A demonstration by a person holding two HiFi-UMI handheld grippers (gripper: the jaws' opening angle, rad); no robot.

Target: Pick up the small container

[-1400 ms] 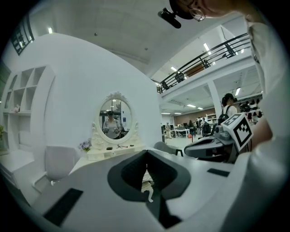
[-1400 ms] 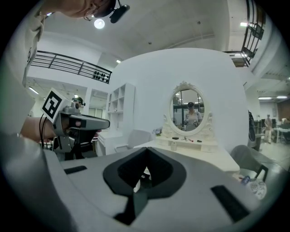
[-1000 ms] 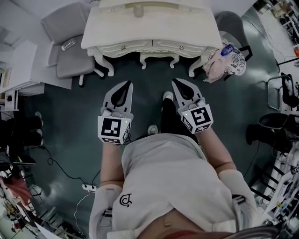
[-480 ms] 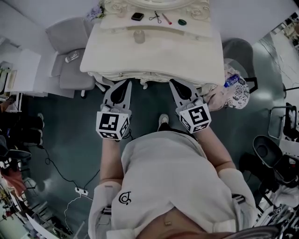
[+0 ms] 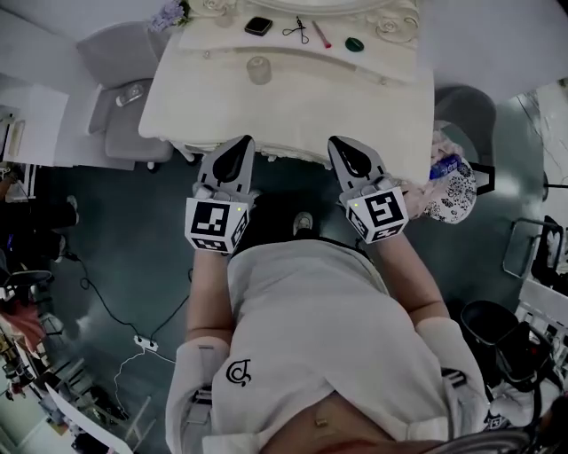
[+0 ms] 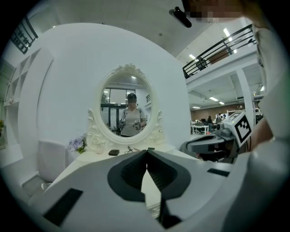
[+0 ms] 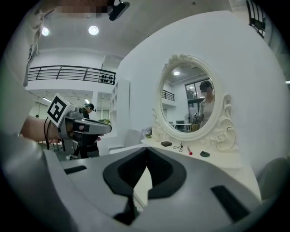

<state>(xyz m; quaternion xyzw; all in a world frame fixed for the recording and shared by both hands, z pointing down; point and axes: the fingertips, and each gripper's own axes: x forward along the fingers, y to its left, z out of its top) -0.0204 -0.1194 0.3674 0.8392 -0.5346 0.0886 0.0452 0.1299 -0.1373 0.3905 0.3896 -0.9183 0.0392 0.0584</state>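
Left gripper (image 5: 246, 142) and right gripper (image 5: 335, 142) clenched, empty. Small container (image 5: 258, 69), far on dressing table (image 5: 355, 97): probably light, rigid, smooth; grasp its sides.

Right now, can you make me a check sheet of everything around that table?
Surface: table, cream, mostly bare.
Job's thing: container stands on the table, untouched.
Clutter: black box, scissors, red stick, dark disc and flowers on the back shelf, below the mirror.
Grippers: left gripper and right gripper both shut and empty, at the table's near edge.
Cables: cable and power strip on the floor, left.
Surroundings: grey chair on the left; cloth and bottle on the right.
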